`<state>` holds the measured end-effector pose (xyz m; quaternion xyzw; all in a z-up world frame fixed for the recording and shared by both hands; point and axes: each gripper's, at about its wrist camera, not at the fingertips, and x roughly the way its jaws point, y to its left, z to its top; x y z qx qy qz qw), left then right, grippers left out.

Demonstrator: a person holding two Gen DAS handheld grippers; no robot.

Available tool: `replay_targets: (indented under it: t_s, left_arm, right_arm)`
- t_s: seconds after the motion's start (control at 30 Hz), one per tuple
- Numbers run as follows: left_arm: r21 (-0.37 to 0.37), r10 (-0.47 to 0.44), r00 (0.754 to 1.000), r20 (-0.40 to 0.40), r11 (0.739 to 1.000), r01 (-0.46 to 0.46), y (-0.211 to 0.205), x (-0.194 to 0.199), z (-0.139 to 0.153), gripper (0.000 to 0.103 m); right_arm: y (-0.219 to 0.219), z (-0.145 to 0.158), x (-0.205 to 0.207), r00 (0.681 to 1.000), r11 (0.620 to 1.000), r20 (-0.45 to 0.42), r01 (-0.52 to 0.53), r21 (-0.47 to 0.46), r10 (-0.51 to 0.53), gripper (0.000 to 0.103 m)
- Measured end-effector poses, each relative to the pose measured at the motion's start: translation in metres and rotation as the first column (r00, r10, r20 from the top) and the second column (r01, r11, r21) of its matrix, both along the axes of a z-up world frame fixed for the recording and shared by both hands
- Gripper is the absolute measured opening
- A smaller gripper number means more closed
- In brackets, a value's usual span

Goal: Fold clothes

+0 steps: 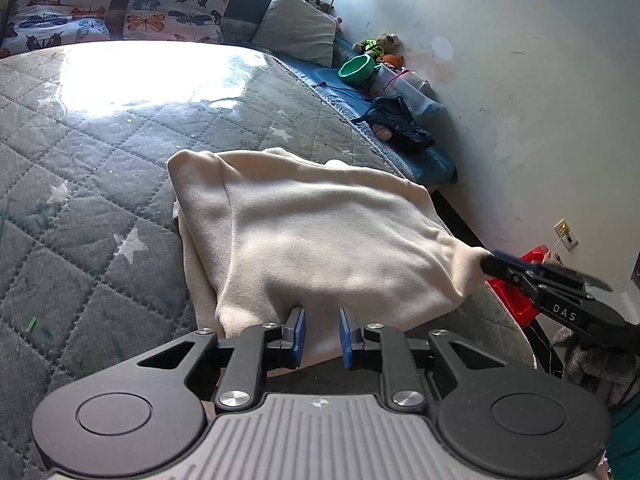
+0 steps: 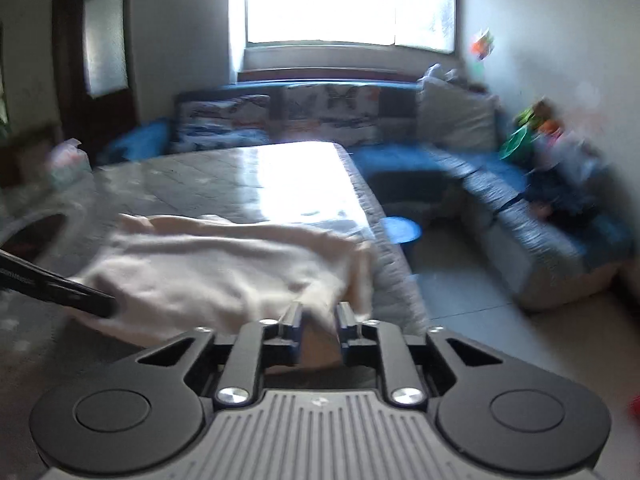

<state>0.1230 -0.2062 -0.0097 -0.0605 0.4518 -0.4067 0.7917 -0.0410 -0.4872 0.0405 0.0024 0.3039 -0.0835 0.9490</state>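
A cream garment (image 1: 312, 236) lies folded over on the grey quilted mattress (image 1: 80, 184). My left gripper (image 1: 322, 330) holds the near edge of the garment between its blue pads. My right gripper (image 1: 490, 264) comes in from the right and pinches the garment's right corner, lifting it off the mattress. In the blurred right wrist view the garment (image 2: 224, 272) runs into my right gripper (image 2: 318, 320), and the left gripper (image 2: 96, 306) grips it at the left.
Butterfly pillows (image 1: 120, 12) and a grey pillow (image 1: 298, 32) line the far side. A green bowl (image 1: 356, 68), soft toys and dark clothing (image 1: 400, 124) lie on the blue bench by the wall. A red box (image 1: 520, 292) sits beyond the mattress edge.
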Motion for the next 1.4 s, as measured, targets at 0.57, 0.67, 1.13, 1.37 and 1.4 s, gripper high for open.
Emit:
replay_targets:
  t_s: [0.57,0.67,1.13,1.37,1.4]
  left_arm:
    - [-0.031,0.021,1.000,-0.004,0.999,-0.021,-0.002,0.012,0.005,0.021]
    - [-0.036,0.017,1.000,-0.013,0.999,-0.018,-0.001,0.014,0.003,0.021]
    - [-0.039,0.006,1.000,-0.028,0.999,-0.007,0.001,0.014,0.004,0.022]
    - [-0.055,0.039,0.999,0.012,0.998,-0.039,-0.005,0.027,0.018,0.025]
    - [-0.061,0.051,0.999,0.012,0.997,-0.050,-0.006,0.032,0.019,0.026]
  right_arm:
    - [0.017,-0.025,0.031,0.986,0.979,-0.025,-0.164,0.118,0.168,0.017]
    - [-0.002,-0.030,0.026,0.993,0.983,-0.031,-0.108,0.146,0.114,0.007]
    - [-0.011,-0.026,0.066,0.993,0.989,-0.051,-0.097,0.109,0.103,0.006]
    - [-0.024,-0.017,0.099,0.994,0.988,-0.053,-0.087,0.128,0.095,0.011]
    - [-0.024,-0.017,0.104,0.994,0.988,-0.054,-0.084,0.127,0.092,0.012]
